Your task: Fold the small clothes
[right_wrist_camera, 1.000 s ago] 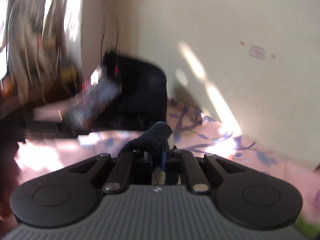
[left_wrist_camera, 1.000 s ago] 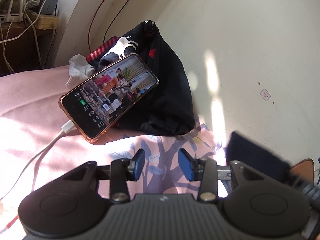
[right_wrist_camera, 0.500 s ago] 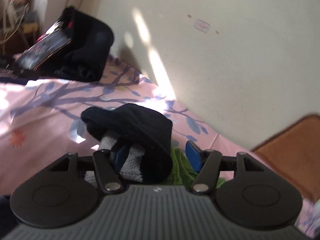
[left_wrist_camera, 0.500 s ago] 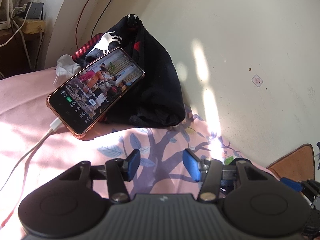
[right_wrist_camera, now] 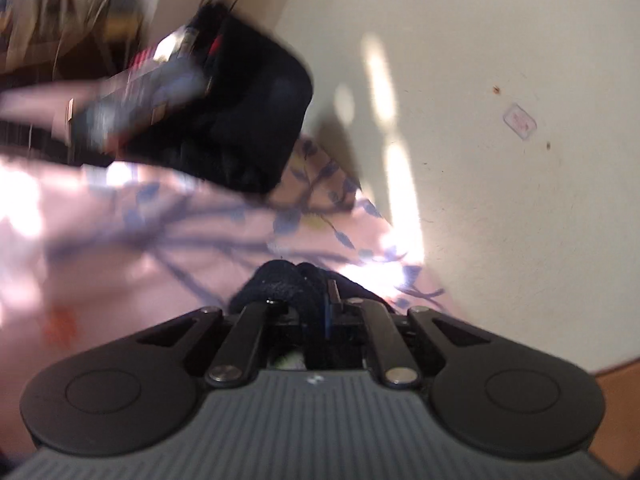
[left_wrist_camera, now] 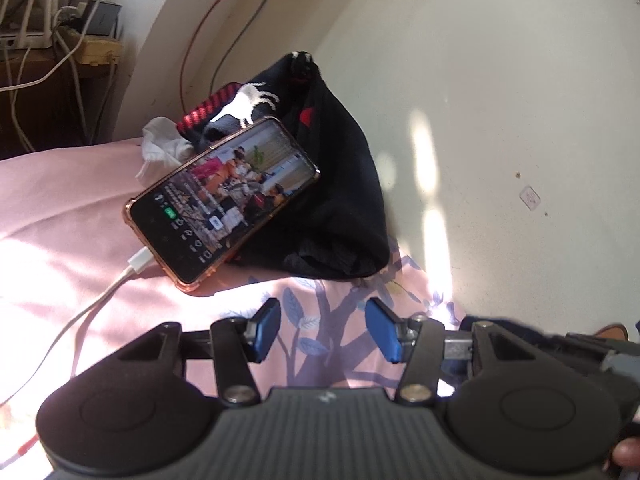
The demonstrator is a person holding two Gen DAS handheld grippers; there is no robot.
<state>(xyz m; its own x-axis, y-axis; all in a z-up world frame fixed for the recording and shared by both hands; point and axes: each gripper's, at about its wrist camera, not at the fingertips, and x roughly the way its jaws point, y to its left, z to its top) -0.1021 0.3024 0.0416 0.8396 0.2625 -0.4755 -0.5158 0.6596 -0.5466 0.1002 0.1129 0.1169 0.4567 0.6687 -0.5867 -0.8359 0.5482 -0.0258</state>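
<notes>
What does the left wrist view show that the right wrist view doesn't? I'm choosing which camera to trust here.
Only the left wrist view shows the left gripper open over the sheet, a sharp lit phone with its white cable, and a white cloth. Only the right wrist view shows the right gripper shut on a dark sock. Both share the black garment pile, pink floral sheet and cream wall.

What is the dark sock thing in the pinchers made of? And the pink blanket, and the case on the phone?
The dark navy sock, pinched in the right gripper, looks like soft knit, fuzzy and matte. The pink floral bedsheet looks like thin woven cloth, since it creases softly. The clear phone case seems to be glossy, rubbery plastic, tinted pinkish, with rounded bumper corners.
</notes>
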